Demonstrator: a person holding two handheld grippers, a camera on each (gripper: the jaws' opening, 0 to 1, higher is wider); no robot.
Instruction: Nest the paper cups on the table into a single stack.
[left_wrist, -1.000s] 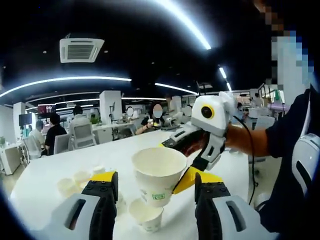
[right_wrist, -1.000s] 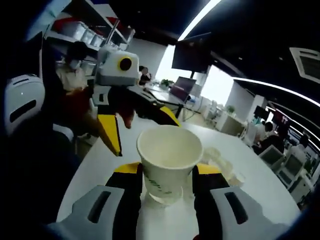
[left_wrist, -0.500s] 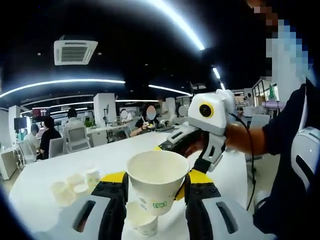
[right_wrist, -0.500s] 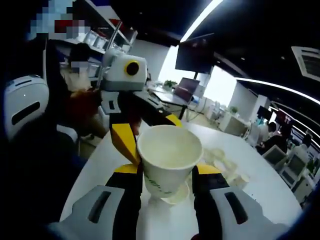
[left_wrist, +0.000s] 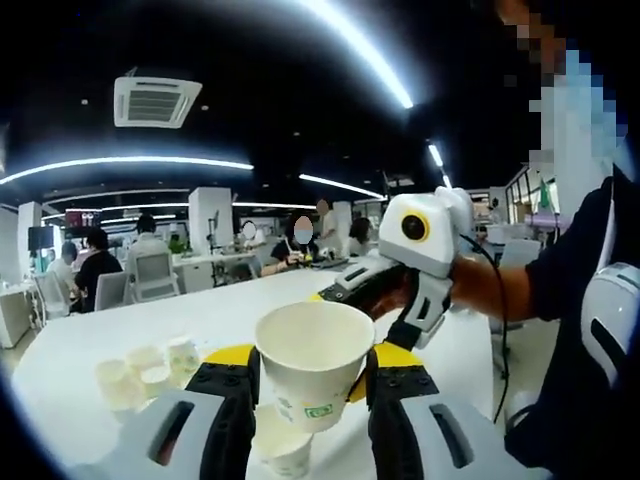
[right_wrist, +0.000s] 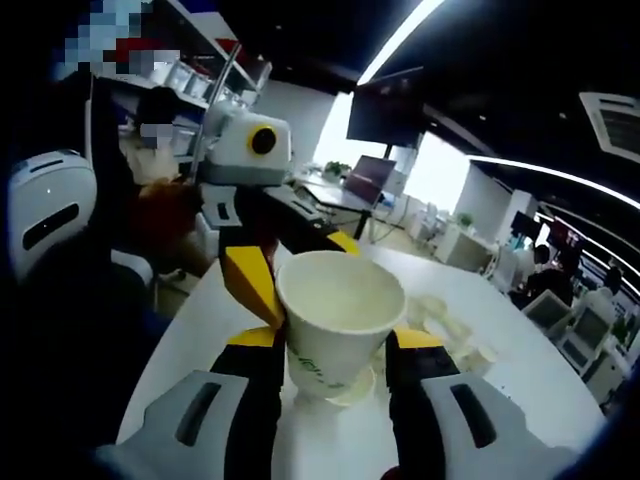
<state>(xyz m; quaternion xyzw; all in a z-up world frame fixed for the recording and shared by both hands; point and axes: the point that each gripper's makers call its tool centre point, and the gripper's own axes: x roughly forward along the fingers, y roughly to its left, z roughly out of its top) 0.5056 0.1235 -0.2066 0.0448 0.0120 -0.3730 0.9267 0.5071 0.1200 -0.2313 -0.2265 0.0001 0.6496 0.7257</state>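
Low in the centre of the left gripper view, the left hand-held gripper (left_wrist: 306, 372) has its black, yellow-tipped jaws closed against the sides of a white paper cup (left_wrist: 313, 361), held upright with its mouth open toward the camera. Just below it, at the bottom centre of the frame, a second paper cup (left_wrist: 279, 450) stands on the white tabletop (left_wrist: 120, 335), and the held cup's base hangs right above its mouth; whether the two touch I cannot tell. At lower left a small cluster of cups (left_wrist: 143, 371) sits on the tabletop, well apart from the grippers. The right hand-held gripper (left_wrist: 372, 312) reaches in from the right, its yellow tip close beside the held cup.

From the right gripper view, the right hand-held gripper (right_wrist: 334, 352) frames the same paper cup (right_wrist: 338, 318) between its jaws at lower centre; they flank the cup closely, but whether they press on it I cannot tell. The rim of the cup underneath (right_wrist: 356, 388) peeks out below. The left hand-held gripper (right_wrist: 262, 276) comes in from the left. Seated people and desks fill the office behind.
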